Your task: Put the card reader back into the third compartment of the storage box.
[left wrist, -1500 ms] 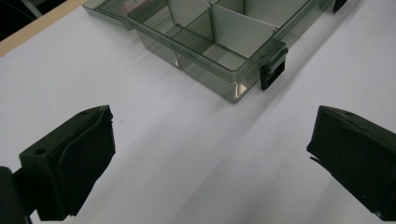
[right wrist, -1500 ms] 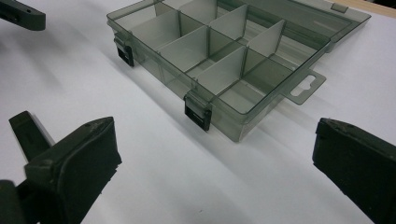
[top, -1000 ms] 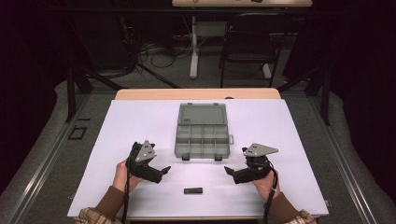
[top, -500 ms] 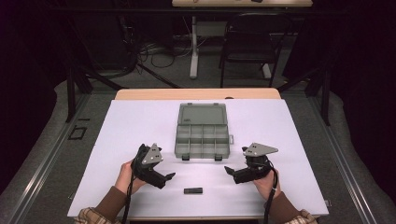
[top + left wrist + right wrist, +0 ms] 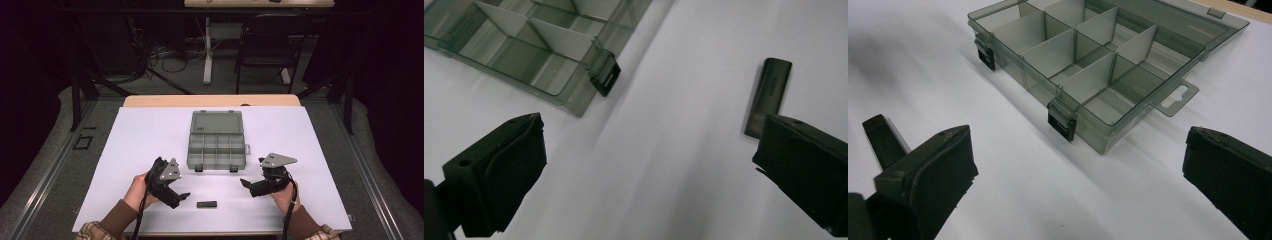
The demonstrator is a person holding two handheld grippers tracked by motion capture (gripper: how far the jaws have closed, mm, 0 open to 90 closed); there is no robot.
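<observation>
The small black bar (image 5: 206, 204) lies on the white table (image 5: 125, 150), just in front of the left gripper (image 5: 181, 197). That gripper has moved closer, jaws wide apart and holding nothing, so a grab looks near. The right gripper (image 5: 244, 183) waits, jaws apart too. The open box (image 5: 217, 150) looks empty, but its far cells are hard to see.

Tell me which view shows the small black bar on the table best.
Left gripper view: the small black bar is close and large, lying flat on the white table just beyond one jaw, faint lettering visible but unreadable. High view shows it tiny, between the two grippers. Right gripper view shows one end behind a jaw.
</observation>
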